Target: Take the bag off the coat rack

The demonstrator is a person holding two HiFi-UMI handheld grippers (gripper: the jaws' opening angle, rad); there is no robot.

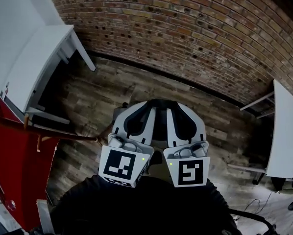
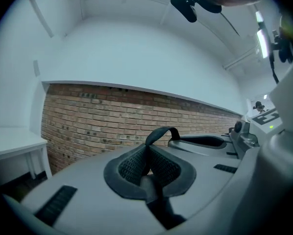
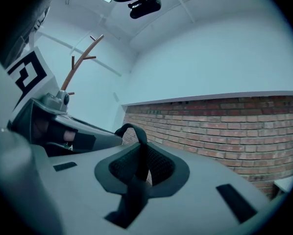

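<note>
At centre, the left gripper (image 1: pixel 147 106) and right gripper (image 1: pixel 170 106) point side by side toward twelve o'clock, a black strap (image 1: pixel 159 102) arching across their tips. A wooden coat rack (image 1: pixel 48 131) reaches in from nine o'clock.

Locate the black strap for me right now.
The black strap sits mid-frame in the head view, pinched in the left tongs and right tongs, arching between their tips, with the coat rack off to its left.

Dim, fisheye-bent frames — gripper views bluish, dark at corners.
</note>
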